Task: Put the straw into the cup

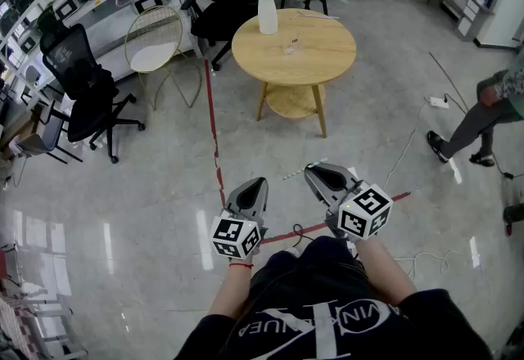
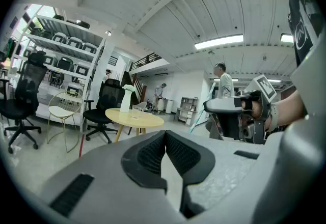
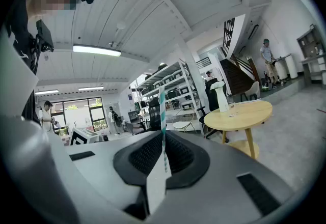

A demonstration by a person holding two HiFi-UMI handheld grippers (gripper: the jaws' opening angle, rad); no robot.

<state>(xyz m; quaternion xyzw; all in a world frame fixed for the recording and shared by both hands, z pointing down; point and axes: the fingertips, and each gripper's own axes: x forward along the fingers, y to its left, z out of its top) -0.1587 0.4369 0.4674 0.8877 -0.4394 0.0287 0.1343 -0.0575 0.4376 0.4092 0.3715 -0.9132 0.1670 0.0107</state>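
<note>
A striped straw [image 3: 162, 108] stands upright between the pads of my right gripper [image 3: 163, 134], which is shut on it. In the head view the straw [image 1: 296, 173] pokes out to the left of the right gripper [image 1: 312, 170]. My left gripper [image 1: 255, 182] is beside it, shut with nothing in it, and its pads meet at the tip [image 2: 165, 134]. Both are held level over the floor, well short of the round wooden table [image 1: 323, 56]. A clear cup [image 1: 292, 45] stands on that table near a white vase [image 1: 267, 13] of flowers.
Black office chairs [image 1: 86, 88] and a gold wire chair [image 1: 154, 43] stand at the left before shelves. A red tape line [image 1: 214, 137] runs along the floor, and cables [image 1: 413, 137] lie at the right. A person [image 1: 483, 117] walks at the right edge.
</note>
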